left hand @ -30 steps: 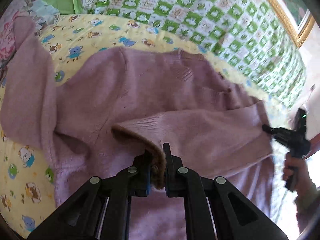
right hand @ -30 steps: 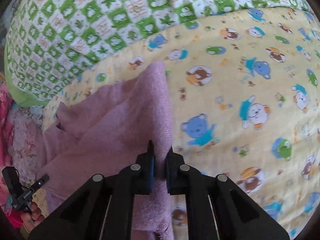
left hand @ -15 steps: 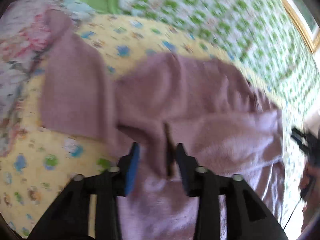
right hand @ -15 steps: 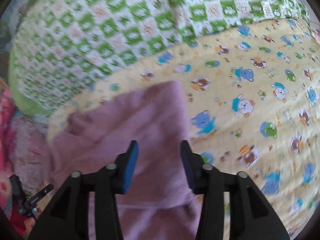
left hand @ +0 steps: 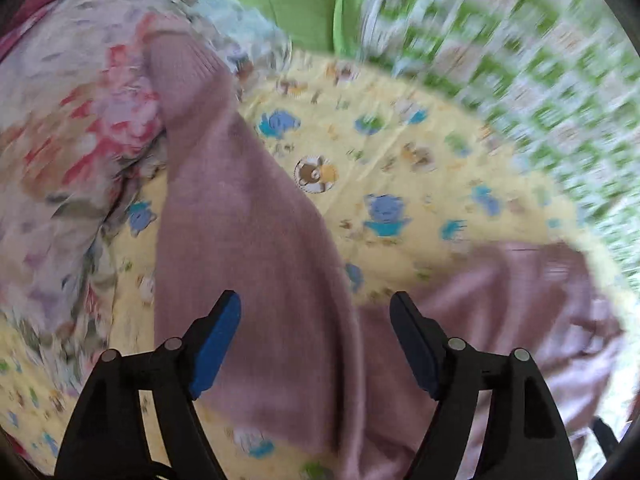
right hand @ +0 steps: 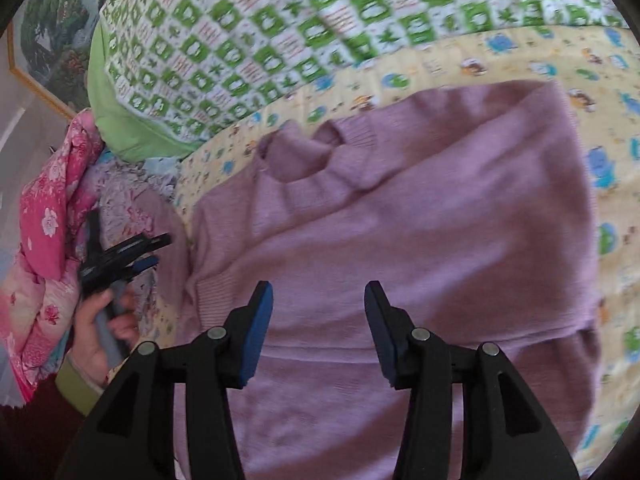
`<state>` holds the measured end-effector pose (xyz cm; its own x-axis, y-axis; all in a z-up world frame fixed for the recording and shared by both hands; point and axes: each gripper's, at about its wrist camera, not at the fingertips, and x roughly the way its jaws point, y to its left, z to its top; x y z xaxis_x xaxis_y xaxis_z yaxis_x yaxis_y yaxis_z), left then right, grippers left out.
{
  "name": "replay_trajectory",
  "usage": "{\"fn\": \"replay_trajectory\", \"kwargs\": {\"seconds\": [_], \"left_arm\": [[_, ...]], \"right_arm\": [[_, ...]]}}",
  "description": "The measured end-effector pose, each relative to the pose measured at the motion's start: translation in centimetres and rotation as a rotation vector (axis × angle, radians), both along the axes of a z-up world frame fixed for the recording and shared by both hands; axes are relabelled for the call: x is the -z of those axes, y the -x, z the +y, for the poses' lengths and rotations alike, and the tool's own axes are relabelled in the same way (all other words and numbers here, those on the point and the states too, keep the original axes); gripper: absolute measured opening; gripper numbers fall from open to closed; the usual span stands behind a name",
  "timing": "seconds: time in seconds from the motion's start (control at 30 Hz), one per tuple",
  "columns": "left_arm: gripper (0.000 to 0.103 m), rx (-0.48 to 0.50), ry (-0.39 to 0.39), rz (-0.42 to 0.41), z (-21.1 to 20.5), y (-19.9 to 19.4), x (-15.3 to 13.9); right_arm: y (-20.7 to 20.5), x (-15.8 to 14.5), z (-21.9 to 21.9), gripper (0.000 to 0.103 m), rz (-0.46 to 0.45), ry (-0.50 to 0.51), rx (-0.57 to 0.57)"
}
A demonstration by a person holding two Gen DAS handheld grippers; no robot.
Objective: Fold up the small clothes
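Note:
A mauve knit sweater [right hand: 400, 232] lies on a yellow cartoon-print sheet [right hand: 612, 184], with one sleeve folded across its body. My right gripper [right hand: 318, 296] is open and empty just above the sweater's middle. In the left wrist view the other sleeve [left hand: 240, 216] stretches out flat, away over the sheet [left hand: 400, 168]. My left gripper [left hand: 316, 308] is open and empty over that sleeve. The left gripper also shows in the right wrist view [right hand: 120, 256], held in a hand at the left.
A green-and-white checked quilt [right hand: 280, 28] lies along the far side. A pink floral blanket [right hand: 44, 216] is bunched at the left, also seen in the left wrist view [left hand: 68, 152]. A framed picture [right hand: 48, 40] hangs at the far left.
Both grippers were shut on sweater fabric a second ago and have opened and let go. The left gripper has swung left toward the outstretched sleeve; the right has pulled back over the sweater's body.

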<state>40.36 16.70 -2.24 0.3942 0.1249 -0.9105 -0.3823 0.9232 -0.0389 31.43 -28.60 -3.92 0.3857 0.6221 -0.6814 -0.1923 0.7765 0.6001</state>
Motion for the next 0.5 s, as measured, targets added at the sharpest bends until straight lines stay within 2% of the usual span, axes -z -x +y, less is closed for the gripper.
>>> {"fn": "replay_trajectory", "kwargs": {"seconds": [0.07, 0.13, 0.17, 0.2, 0.3, 0.4, 0.47, 0.5], "left_arm": [[0.075, 0.011, -0.05, 0.103, -0.1, -2.1, 2.3], [0.04, 0.037, -0.08, 0.148, -0.1, -2.9, 3.9], [0.013, 0.051, -0.063, 0.136, -0.1, -2.8, 3.9], [0.006, 0.061, -0.06, 0.117, -0.3, -2.5, 3.4], [0.005, 0.16, -0.021, -0.003, -2.8, -0.7, -0.7], [0.005, 0.4, 0.075, -0.205, -9.3, 3.9, -7.4], [0.006, 0.6, 0.112, -0.28, -14.4, 7.6, -9.8], [0.008, 0.692, 0.112, -0.293, -17.0, 9.5, -10.0]], "right_arm": [[-0.1, 0.0, 0.7, 0.049, 0.004, 0.001, -0.019], [0.0, -0.3, 1.0, 0.049, 0.002, 0.005, -0.026], [0.0, -0.5, 0.8, 0.049, -0.003, 0.006, -0.024], [0.2, -0.7, 0.4, 0.049, -0.01, 0.008, -0.018], [0.0, -1.5, -1.1, 0.049, -0.036, 0.006, 0.031], [-0.1, -2.3, -2.9, 0.049, -0.054, -0.007, 0.092], [-0.4, -2.6, -3.6, 0.049, -0.054, -0.015, 0.117], [-0.5, -2.8, -3.8, 0.049, -0.052, -0.021, 0.121]]}}
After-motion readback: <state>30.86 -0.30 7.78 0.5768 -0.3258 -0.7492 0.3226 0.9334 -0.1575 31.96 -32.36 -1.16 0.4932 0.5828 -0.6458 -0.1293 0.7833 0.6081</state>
